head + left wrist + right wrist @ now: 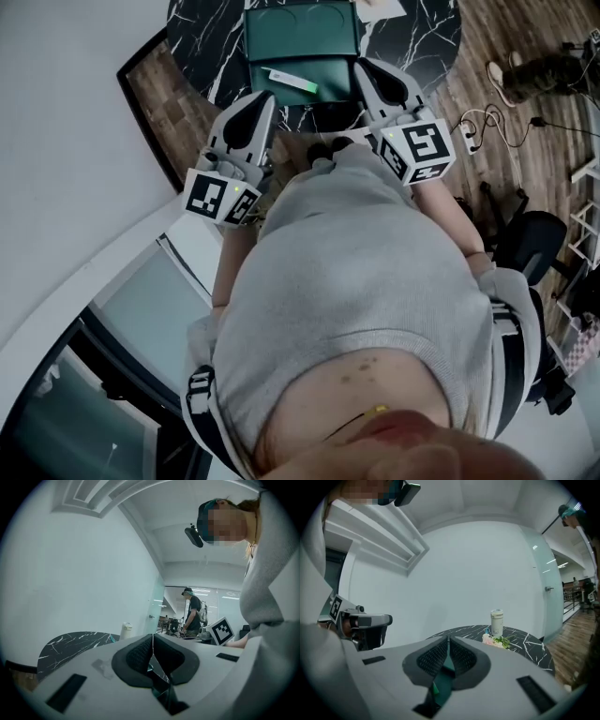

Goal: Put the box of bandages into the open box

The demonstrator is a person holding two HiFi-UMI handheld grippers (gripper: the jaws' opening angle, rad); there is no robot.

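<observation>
In the head view the bandage box [291, 82], white with a green stripe, lies on the near half of the open dark green box [302, 36] on the black marble table [427, 37]. My left gripper [266, 97] hangs at the table's near edge, just below and left of the bandage box, its jaws together with nothing between them [152, 635]. My right gripper [362, 64] is over the green box's right edge, jaws also closed and empty [448, 639]. Green shows through the gap under its pads.
A white canister [496, 622] and a small flower bunch [498, 641] stand on the table's far side. A white wall and a glass partition [141, 309] close the left. Cables [478, 127] and an office chair [534, 239] sit on the wood floor at right. Another person [193, 611] stands far off.
</observation>
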